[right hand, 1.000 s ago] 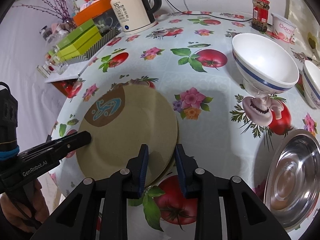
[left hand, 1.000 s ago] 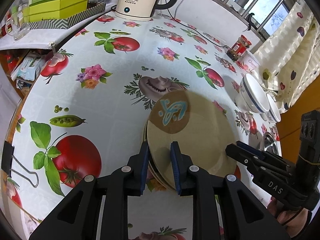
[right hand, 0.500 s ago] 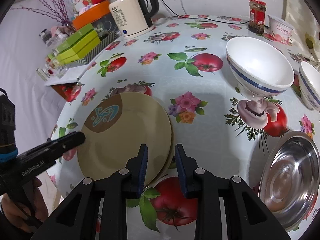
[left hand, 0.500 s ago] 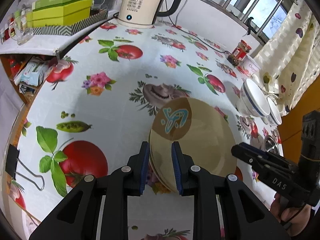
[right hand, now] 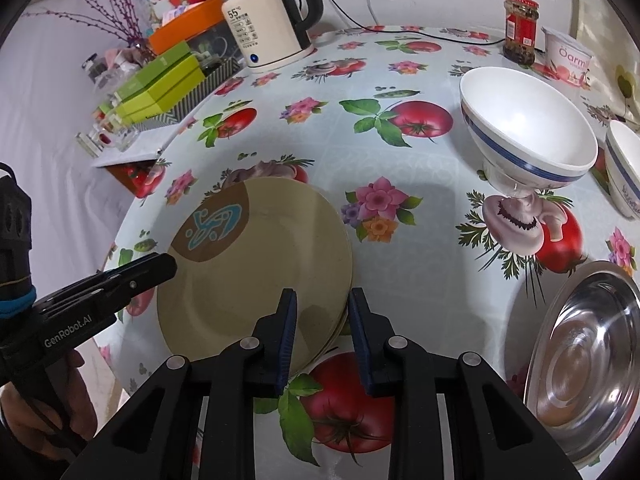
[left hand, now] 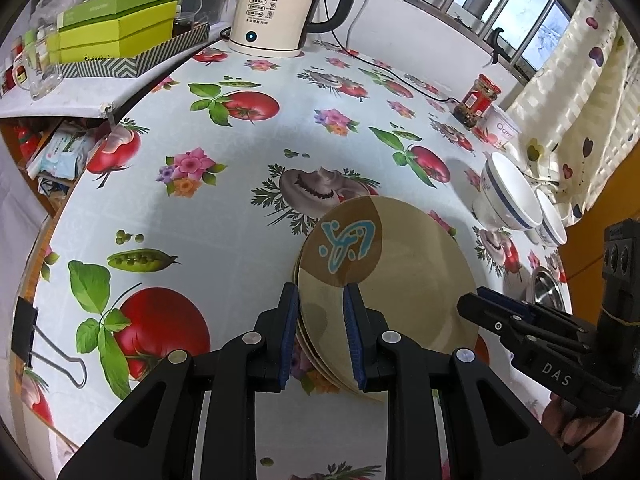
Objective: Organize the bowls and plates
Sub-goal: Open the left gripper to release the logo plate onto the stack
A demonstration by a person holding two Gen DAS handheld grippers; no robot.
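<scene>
Stack of plates: tan plates (left hand: pixel 400 280) lie piled on the tablecloth (left hand: pixel 224 208), lower centre of the left wrist view and centre left of the right wrist view (right hand: pixel 260 264); the top plate carries a brown patch with a blue mark near its far edge.

Left gripper: the left gripper (left hand: pixel 321 332) sits at the near left rim of the stack; its jaws stand narrow, one blue pad outside the rim and one over the top plate. Whether the pads press the rim cannot be told. In the right wrist view it enters from the left edge (right hand: pixel 160 268), its tip over the plate's left rim.

Right gripper: the right gripper (right hand: pixel 322 332) is at the near right rim of the stack, jaws narrow, the left pad over the top plate and the right pad outside the rim above the cloth. A small gap shows by the right pad; a firm grip cannot be confirmed. In the left wrist view it comes in from the lower right (left hand: pixel 468 308), tip at the plate's right edge.

Bowls: a white bowl with a blue band (right hand: pixel 524 136) stands upper right of the plates, well apart; a second one (right hand: pixel 624 168) sits just beside it at the right edge.

Steel dish: a shiny metal dish (right hand: pixel 592 352) lies at lower right, apart from the stack.

Kettle: a cream kettle (left hand: pixel 276 4) stands at the top, far behind the plates.
</scene>
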